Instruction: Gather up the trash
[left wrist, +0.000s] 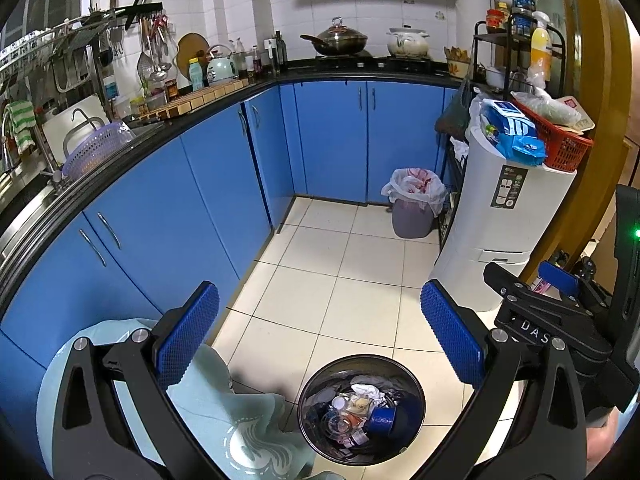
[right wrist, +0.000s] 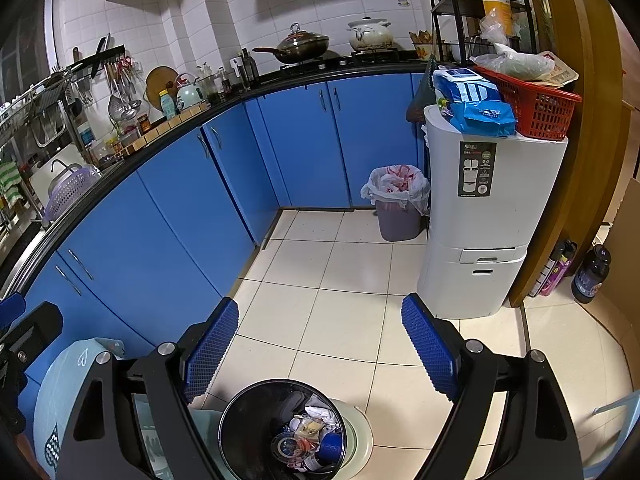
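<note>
Hovering: both claws open, empty | trash bin (left wrist: 361,412) below

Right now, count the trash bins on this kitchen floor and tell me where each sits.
2. A round dark bin full of trash stands just below the grippers. A grey bin with a white liner bag sits in the far corner against the blue cabinets, beside the white tower unit. Others may be hidden.
</note>
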Available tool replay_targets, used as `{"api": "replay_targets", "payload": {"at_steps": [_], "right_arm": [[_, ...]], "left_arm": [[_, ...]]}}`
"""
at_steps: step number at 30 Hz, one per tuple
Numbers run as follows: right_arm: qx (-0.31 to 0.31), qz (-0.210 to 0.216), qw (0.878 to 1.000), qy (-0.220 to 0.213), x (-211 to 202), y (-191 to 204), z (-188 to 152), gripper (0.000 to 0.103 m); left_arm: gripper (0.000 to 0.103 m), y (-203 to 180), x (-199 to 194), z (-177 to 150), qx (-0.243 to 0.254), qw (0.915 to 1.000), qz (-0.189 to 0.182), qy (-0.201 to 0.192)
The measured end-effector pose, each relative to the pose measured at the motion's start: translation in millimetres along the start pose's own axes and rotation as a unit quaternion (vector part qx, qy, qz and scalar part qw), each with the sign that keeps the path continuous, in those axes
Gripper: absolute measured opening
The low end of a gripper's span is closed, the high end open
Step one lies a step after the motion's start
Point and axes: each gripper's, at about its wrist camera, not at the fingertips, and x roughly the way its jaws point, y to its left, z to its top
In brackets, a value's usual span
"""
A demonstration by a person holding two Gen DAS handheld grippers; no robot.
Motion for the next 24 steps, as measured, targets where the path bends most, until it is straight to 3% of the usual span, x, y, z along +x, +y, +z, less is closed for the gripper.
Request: {"api": "replay_targets", "payload": {"at_steps": [24], "right_arm": [[0.002,0.003,1.0,-0.002,-1.3,0.7,0.9,0.082]], "left_arm": [[0.099,-4.8,-2.6,-0.3,0.007,1.0,-0.003,-0.002]]}}
